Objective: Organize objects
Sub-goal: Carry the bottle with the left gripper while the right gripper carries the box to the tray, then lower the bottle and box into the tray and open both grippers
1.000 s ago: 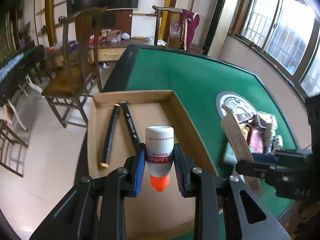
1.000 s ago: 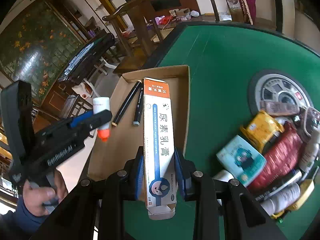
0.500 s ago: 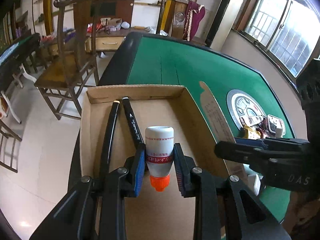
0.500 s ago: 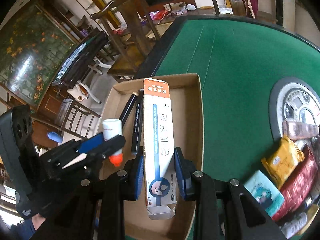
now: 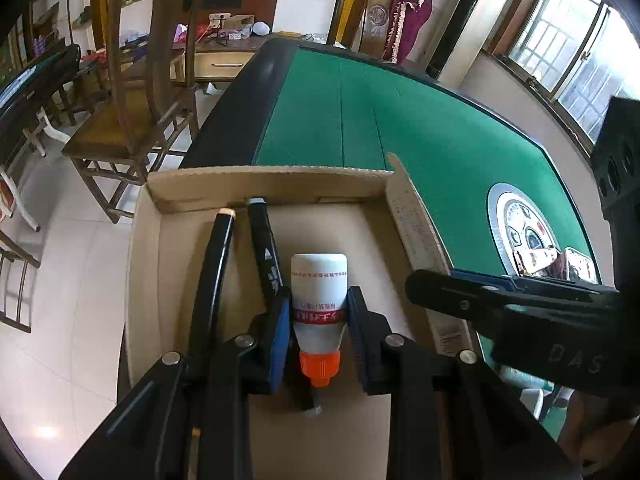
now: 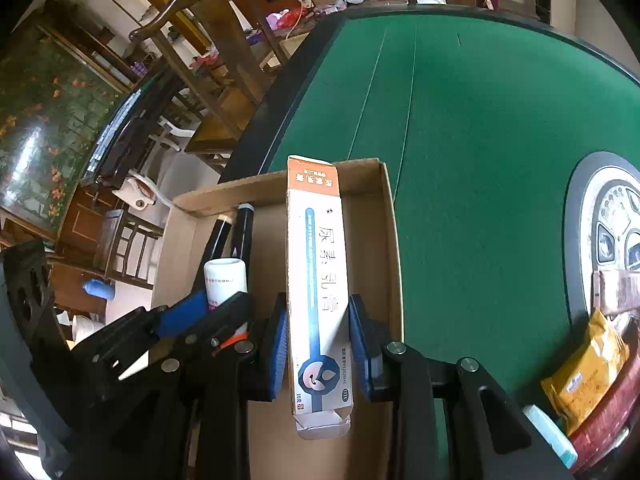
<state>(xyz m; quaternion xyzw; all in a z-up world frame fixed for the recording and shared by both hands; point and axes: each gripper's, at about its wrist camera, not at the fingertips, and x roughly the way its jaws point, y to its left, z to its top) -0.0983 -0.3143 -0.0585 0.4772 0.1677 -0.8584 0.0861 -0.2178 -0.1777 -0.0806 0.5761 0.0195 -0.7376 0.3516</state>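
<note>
Left hand-held gripper (image 5: 319,332) clamps a white bottle (image 5: 319,296), centre frame, over the cardboard box (image 5: 152,240). Right hand-held gripper (image 6: 319,344) grasps a carton (image 6: 316,288), possibly ointment, above the same box.

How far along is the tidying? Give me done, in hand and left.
Done: two black pens already lie in the brown cardboard box.

In hand: the left hand-held gripper grips a white plastic bottle with an orange cap over the box; the right hand-held gripper grips a long white and orange carton above it.

Left: a yellow packet and other packages remain piled on the green felt table.
</note>
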